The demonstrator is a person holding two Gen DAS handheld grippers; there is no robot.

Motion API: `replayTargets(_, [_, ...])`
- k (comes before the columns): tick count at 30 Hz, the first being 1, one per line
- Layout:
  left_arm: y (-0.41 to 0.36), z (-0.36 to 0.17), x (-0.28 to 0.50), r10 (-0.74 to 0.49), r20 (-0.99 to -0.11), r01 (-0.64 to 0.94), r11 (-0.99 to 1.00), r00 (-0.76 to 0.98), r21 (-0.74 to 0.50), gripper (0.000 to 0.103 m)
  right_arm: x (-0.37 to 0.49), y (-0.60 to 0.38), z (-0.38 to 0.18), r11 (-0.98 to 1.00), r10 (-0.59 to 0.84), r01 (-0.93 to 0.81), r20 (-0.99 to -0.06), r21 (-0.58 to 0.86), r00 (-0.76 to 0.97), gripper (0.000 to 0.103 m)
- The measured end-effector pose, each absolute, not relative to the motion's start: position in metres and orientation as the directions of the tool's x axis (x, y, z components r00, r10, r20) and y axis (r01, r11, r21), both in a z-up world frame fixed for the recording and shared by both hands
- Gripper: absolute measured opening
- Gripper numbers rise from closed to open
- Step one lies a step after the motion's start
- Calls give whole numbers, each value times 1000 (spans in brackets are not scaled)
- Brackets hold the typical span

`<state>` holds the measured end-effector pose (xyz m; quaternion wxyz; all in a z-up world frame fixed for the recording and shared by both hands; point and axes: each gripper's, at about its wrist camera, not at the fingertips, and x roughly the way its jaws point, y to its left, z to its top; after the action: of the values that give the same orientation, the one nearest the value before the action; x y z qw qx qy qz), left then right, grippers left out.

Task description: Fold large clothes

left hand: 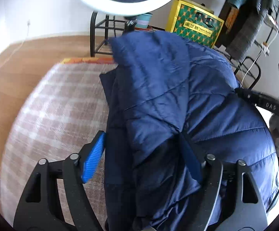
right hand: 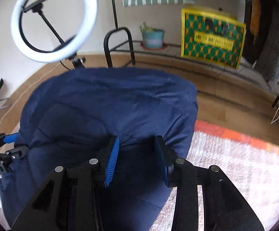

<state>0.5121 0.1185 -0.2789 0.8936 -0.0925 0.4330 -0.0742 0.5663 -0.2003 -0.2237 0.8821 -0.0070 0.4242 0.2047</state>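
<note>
Seemingly mid-fold, the navy puffer jacket is bunched and lifted above the checked rug, with flattening and further folds left. The left gripper has padded fabric between its spread fingers; whether it pinches, I cannot tell. The right gripper likewise straddles the jacket's edge.

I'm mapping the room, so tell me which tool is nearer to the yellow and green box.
Right, probably. The right tool holds the blue jacket on the side where the box stands; the left tool holds the jacket's far side, toward the ring light.
</note>
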Motion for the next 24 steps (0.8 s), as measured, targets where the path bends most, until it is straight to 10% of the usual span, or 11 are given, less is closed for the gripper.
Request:
replayTargets(8, [143,-260,512,-319,-742,64,934,589,-350,81,566,-214,-212,912,381,-345,-765,220,519,40])
replayTargets(12, [184,-244,525,-428,-694,39,865,579,-501,82,546,-253,-202,851,525,-294,-713,435,466,72])
replayTargets(24, [224,-296,570,-656,-622,-46,672,427,-739,85,515,-312,-254,658,744,-135,-611,741,270,73])
